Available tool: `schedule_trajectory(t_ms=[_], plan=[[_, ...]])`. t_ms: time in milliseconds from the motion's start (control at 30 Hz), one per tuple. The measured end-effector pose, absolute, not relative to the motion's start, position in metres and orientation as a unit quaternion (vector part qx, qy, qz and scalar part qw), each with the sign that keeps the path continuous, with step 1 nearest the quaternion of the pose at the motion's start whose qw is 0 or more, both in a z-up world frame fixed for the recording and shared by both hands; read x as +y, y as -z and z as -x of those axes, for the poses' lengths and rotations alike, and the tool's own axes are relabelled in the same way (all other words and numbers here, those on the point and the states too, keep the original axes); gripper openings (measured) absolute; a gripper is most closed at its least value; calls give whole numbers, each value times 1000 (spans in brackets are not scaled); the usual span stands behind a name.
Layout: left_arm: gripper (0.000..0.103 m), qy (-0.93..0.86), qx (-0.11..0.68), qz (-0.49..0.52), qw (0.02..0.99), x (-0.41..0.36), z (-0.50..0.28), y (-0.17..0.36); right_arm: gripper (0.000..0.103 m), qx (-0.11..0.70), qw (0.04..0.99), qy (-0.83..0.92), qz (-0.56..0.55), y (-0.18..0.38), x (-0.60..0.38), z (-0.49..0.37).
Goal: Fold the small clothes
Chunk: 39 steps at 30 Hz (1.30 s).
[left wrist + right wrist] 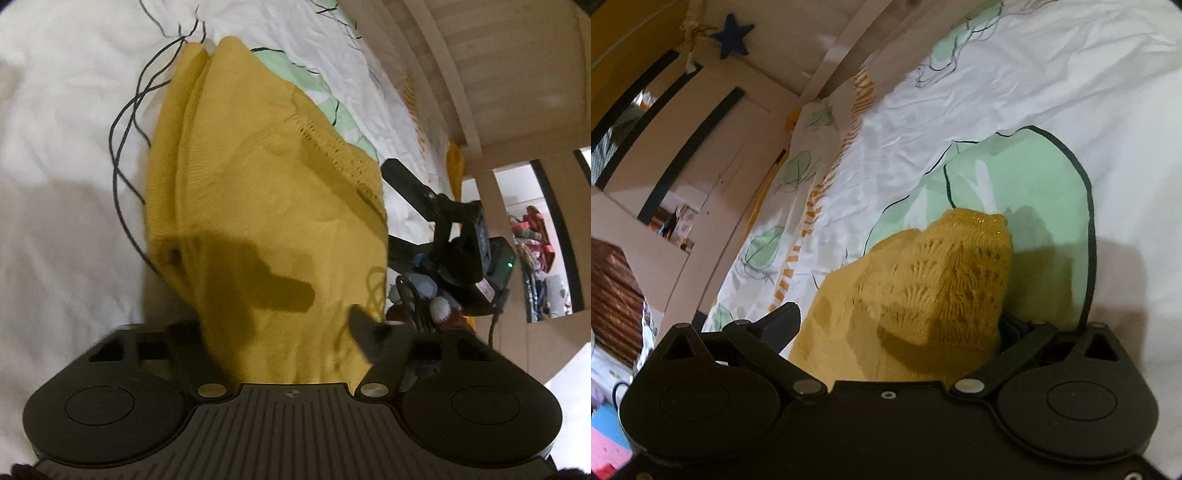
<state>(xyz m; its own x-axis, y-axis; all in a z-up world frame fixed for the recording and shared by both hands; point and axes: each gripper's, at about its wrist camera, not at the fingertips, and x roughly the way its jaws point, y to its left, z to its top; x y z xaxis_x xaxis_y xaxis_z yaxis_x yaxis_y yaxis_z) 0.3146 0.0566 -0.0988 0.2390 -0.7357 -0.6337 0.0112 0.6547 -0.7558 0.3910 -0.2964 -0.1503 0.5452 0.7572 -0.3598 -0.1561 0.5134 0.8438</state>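
A mustard yellow knit garment [258, 166] lies lengthwise on the white bedsheet [62, 129], folded into a long strip with a lacy hem at its right edge. Its near end funnels into my left gripper [273, 325]. The left finger is hidden under the cloth, the right fingertip [360, 321] presses against the fabric, and the jaws look shut on it. In the right wrist view the lacy end of the garment [942, 280] bulges between the fingers of my right gripper [899, 315], which stands wide open. From the left wrist view the right gripper [393, 210] shows at the garment's right edge.
The sheet carries green leaf prints [1034, 184] and thin black drawn lines [125, 122]. A pale wooden bed rail with slats [480, 92] runs along the far side. A blue star [733, 35] hangs on the frame, and a woven basket [613, 295] stands beyond it.
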Motion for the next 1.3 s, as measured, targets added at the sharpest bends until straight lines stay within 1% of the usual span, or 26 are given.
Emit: schedule_trajectory(t_ms=[33, 67, 100, 133, 233, 400, 867, 1100, 1233, 1300], plan=[[29, 260, 563, 328, 713, 57, -314, 101, 94, 377, 786, -291, -394, 150, -297, -390], [22, 259, 568, 333, 707, 57, -316, 103, 83, 383, 792, -279, -386, 149, -298, -389], [18, 259, 571, 339, 701, 57, -316, 105, 54, 396, 794, -267, -375, 149, -299, -389], [17, 263, 572, 344, 697, 55, -318, 106, 45, 415, 791, -257, -370, 152, -300, -390], [16, 277, 568, 335, 699, 53, -314, 99, 43, 420, 778, -248, -396, 152, -310, -384], [16, 302, 570, 336, 687, 45, -293, 89, 43, 429, 783, -225, -389, 132, -316, -356], [16, 363, 598, 313, 642, 4, -169, 73, 43, 468, 775, -204, -373, 96, -348, -211], [16, 352, 595, 294, 660, -4, -134, 71, 43, 449, 776, -199, -396, 93, -351, -163], [17, 304, 596, 226, 709, -13, -123, 72, 46, 435, 816, -163, -344, 92, -348, -153], [18, 288, 590, 213, 724, -14, -118, 74, 49, 430, 830, -150, -323, 95, -347, -153]])
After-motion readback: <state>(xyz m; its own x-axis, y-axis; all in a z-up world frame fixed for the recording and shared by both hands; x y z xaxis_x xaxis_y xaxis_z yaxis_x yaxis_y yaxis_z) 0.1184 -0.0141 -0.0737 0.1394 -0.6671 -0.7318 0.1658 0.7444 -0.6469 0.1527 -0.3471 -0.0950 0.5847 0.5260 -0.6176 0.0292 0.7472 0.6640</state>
